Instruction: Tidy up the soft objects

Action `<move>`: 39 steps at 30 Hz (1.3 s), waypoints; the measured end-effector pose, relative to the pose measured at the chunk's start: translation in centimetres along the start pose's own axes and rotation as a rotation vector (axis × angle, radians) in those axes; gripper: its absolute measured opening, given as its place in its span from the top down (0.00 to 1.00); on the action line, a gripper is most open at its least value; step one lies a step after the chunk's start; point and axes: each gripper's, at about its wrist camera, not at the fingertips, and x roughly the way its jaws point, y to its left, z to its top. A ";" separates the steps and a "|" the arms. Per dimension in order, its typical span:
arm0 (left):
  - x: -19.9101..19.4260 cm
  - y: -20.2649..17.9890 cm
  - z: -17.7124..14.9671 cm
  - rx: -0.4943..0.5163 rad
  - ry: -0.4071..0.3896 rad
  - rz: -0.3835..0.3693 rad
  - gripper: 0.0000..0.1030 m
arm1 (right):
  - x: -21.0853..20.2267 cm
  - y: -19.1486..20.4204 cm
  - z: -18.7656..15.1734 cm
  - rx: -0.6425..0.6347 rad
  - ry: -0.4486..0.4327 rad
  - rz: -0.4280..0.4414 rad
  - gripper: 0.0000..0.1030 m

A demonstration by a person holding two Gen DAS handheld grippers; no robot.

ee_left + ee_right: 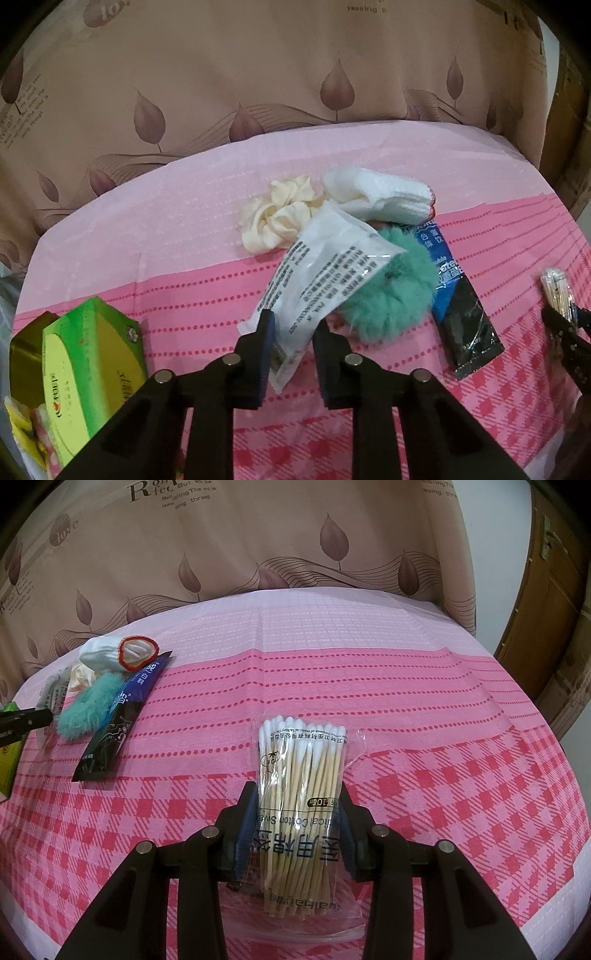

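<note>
The white printed packet [317, 273] lies at twelve o'clock from the left gripper [293, 332], its near end down between the two pads and its long axis running away toward one o'clock, where its far end rests on the green fluffy scrunchie [391, 291]. The jaws stand narrow around that near end, but whether they actually pinch the film I cannot tell. Its black print is too small to read. Behind it, at eleven o'clock, sits the cream scrunchie [277, 218], and at one o'clock the folded white cloth with red edging [380, 199]; a blue and black sachet [461, 306] lies just right of the green scrunchie, lettering blurred. At eight o'clock stands the green box [88, 369]. The right gripper [297, 823] is closed on a bag of cotton swabs [299, 786], long axis straight ahead at twelve o'clock, white tips farthest away, held over the pink checked tablecloth [461, 794]; its upside-down label reads "Medical Cotton Swab", partly hidden by the pads. The left hand is plainly nearer the pile, so I judge the packet is its to lift. The curtain [258, 535] behind shows "love" and part of "Rom".
</note>
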 end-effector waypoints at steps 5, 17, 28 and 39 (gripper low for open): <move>-1.1 0.3 0.0 -0.018 -0.013 -0.010 0.85 | 0.0 0.0 0.0 0.000 0.000 -0.001 0.64; -4.5 1.4 0.0 -0.054 -0.032 -0.072 0.87 | 0.0 0.0 0.0 0.000 0.000 -0.003 0.64; -8.4 2.4 -0.2 -0.067 -0.073 -0.085 0.87 | 0.0 0.0 -0.1 -0.001 0.000 -0.004 0.63; -13.2 7.1 -0.8 -0.127 -0.101 -0.018 0.87 | 0.0 0.0 -0.1 -0.004 0.000 -0.006 0.64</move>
